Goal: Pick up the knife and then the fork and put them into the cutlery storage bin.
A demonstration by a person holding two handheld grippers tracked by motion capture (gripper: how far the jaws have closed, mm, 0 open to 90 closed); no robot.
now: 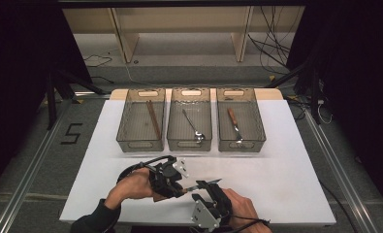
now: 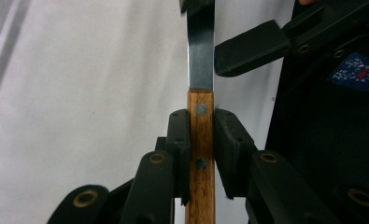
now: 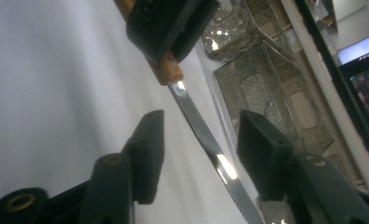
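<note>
Knife [image 1: 201, 184] up over the white desk [image 1: 286, 160], near edge, wooden handle clamped in left gripper [image 1: 179, 187], right gripper [image 1: 208, 187] straddling the blade. Beyond, three clear mesh bins [image 1: 140, 121], well apart.

Left gripper view: riveted wood handle [image 2: 201, 154] pinched between black pads, flat steel blade [image 2: 201, 60] ahead.

Right gripper view: half-open either side of the serrated, shiny blade [image 3: 205, 135], not pressing.

A wide strip of bare white table [image 1: 286, 165] is left open between the grippers and the three bins [image 1: 191, 119]. The bins are set side by side at the far edge, nearly touching. More bare room is seen at the table's right and left sides.
</note>
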